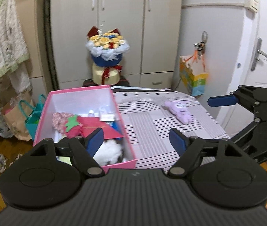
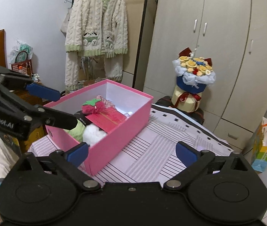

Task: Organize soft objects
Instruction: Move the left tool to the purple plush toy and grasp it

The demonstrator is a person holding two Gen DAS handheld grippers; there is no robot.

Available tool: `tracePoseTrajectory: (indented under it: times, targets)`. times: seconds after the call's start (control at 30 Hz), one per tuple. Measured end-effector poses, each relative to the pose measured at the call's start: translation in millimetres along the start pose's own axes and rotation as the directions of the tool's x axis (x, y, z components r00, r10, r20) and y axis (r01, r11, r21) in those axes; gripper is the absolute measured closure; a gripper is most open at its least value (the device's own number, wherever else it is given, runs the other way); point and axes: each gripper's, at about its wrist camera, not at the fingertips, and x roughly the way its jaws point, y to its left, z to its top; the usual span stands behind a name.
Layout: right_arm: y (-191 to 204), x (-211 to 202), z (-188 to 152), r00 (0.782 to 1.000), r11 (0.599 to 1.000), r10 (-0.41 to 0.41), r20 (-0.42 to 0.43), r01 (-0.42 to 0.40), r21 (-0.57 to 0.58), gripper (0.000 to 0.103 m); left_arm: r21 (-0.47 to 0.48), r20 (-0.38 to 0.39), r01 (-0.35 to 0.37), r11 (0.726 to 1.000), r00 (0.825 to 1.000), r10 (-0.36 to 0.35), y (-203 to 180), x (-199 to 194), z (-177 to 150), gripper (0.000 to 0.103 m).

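While both grippers stand wide open and empty, the purple plush toy (image 1: 177, 111) lies alone on the striped bed cover (image 1: 148, 124), at two o'clock from the left gripper (image 1: 136, 139). Judged light, soft and squashy; best pinched across its body. The pink box (image 2: 114, 141) sits at ten o'clock of the right gripper (image 2: 132, 153). Partial lettering "enRobot.AI" shows on the left gripper's body.

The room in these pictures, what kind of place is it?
Most likely a home bedroom: a striped bed cover, a tall wardrobe, and fleecy pyjamas hanging on the wall.
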Motion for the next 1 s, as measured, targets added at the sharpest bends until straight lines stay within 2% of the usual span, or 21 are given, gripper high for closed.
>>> tracePoseTrajectory:
  times: [0.17, 0.23, 0.43, 0.57, 0.8, 0.9, 1.0]
  targets:
    - [-28, -22, -24, 0.999, 0.999, -0.033, 0.035, 0.032, 0.041, 0.000, 0.035, 0.003, 0.057, 0.998, 0.998, -0.058, -28, 13, 2, 0.010]
    - [-42, -29, -33, 0.998, 0.998, -0.026, 0.059, 0.022, 0.063, 0.000, 0.020, 0.011, 0.087, 0.996, 0.996, -0.088, -37, 22, 4, 0.006]
    - [-76, -29, -59, 0.996, 0.995, -0.022, 0.090, 0.013, 0.099, 0.000, -0.005, 0.004, 0.138, 0.990, 0.990, -0.138, -61, 59, 7, 0.006]
    - [-97, -15, -73, 0.996, 0.993, -0.009, 0.090, -0.001, 0.116, 0.000, -0.020, 0.027, 0.149, 0.989, 0.989, -0.148, -73, 93, 4, 0.006]
    - [-131, 33, -91, 0.996, 0.987, -0.004, 0.087, -0.010, 0.159, 0.000, -0.108, 0.052, 0.172, 0.979, 0.984, -0.168, -78, 148, 6, 0.008]
    - [-142, 58, -96, 0.995, 0.984, -0.045, 0.092, 0.028, 0.177, 0.000, -0.148, 0.039, 0.176, 0.973, 0.984, -0.172, -81, 174, 10, 0.009]
    - [-154, 84, -97, 0.995, 0.979, -0.050, 0.089, 0.031, 0.203, 0.000, -0.183, 0.012, 0.179, 0.967, 0.984, -0.180, -84, 201, 12, 0.009]
